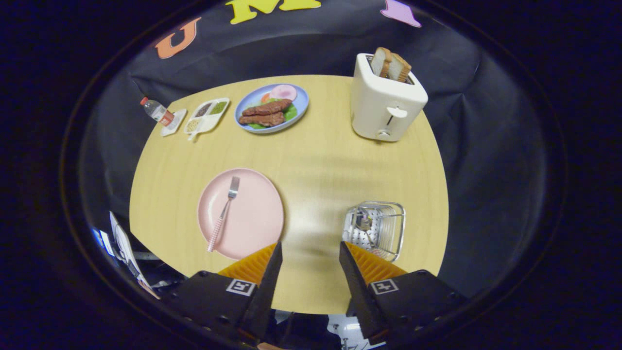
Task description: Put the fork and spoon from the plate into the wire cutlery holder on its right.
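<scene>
The jaws (310,253) stand apart over bare bench (316,160), holding nothing. The fork (223,212) lies on the pink plate (257,214); the spoon (365,226) seems to sit inside the wire cutlery holder (374,230).

Table (311,160): pale wood-grain, smooth, soft sheen under the light. Pink plate (257,214): matt, smooth, ceramic or plastic, cannot tell. Fork (224,210): shiny metal head, patterned handle, likely plastic. Wire cutlery holder (375,228): bright polished metal, perforated floor, something metallic glinting inside. Toaster (384,104): cream, smooth, satin. Fingers spread wide over bare table, gripper (309,262), ridged pads (371,262).
</scene>
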`<state>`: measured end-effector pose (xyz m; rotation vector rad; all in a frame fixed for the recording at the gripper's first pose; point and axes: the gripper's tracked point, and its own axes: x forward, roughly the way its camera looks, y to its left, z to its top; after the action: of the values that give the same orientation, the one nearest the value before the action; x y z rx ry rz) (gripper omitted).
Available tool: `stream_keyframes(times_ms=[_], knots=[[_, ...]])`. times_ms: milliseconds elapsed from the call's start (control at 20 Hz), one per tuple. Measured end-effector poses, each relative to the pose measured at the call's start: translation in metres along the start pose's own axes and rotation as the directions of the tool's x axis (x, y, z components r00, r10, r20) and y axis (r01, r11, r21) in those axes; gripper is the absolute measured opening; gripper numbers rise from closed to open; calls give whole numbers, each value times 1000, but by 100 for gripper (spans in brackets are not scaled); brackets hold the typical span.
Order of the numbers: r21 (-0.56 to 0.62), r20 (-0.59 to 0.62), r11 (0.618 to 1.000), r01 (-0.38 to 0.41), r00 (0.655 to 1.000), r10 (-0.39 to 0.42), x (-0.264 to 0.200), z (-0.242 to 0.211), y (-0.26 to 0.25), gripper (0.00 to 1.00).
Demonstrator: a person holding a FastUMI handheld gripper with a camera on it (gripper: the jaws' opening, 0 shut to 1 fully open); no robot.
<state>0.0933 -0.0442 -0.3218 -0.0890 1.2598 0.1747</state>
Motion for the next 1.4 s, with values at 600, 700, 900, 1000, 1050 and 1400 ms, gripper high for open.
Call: stream_keyframes(times_ms=[600, 700, 900, 1000, 1050, 1400], knots=[[16, 345, 1000, 4, 939, -10, 29, 4, 108, 97], [17, 366, 1000, -10, 931, 3, 38, 0, 126, 97], [26, 351, 999, -22, 936, 11, 68, -13, 153, 98], [47, 341, 999, -19, 940, 2, 85, -18, 162, 97], [67, 339, 998, -8, 941, -15, 93, -19, 162, 97], [112, 303, 994, 19, 952, -53, 130, -23, 177, 74]])
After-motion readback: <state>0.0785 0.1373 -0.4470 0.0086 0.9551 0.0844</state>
